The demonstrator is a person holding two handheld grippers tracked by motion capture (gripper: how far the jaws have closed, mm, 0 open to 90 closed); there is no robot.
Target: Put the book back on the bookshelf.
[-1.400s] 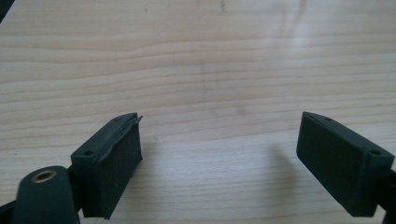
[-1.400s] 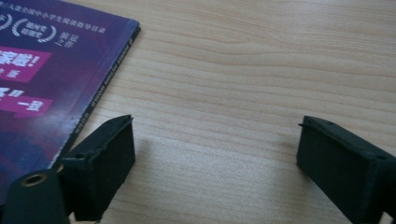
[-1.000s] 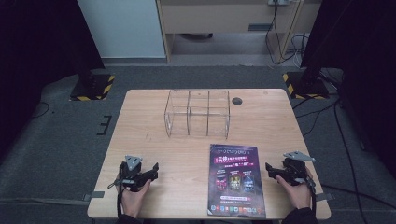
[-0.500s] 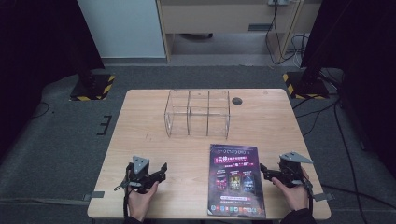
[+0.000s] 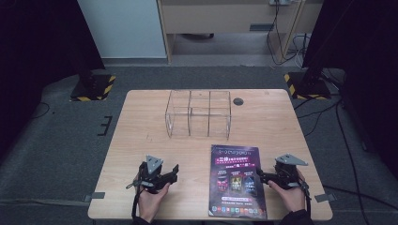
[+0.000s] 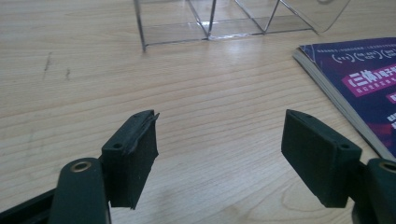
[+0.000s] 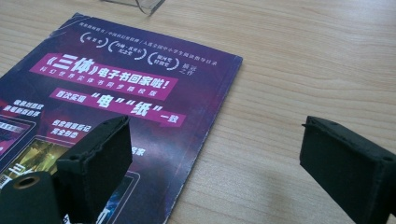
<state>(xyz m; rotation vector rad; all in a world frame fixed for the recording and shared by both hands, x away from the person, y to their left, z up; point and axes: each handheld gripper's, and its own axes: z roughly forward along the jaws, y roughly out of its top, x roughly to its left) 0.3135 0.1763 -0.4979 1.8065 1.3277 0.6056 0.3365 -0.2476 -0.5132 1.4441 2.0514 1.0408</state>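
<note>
Magazine (image 5: pixel 237 180) flat on table (image 5: pixel 141 131), corner cut off behind right gripper (image 5: pixel 259 175), both grippers' jaws apart, empty, left gripper (image 5: pixel 176 169) just narrowing.

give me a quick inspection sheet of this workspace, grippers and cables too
surface: wooden table, a few dark scuffs on its left part.
job's things: purple magazine flat near the front edge; clear divided organizer upright behind it, compartments look empty.
clutter: nothing seen.
grippers: left gripper jaws apart over bare wood, having just closed a little; right gripper jaws apart at the magazine's right edge, nothing gripped.
cables: one trails from the left gripper; more cables on the floor behind.
surroundings: grey carpet, striped stand bases.
</note>
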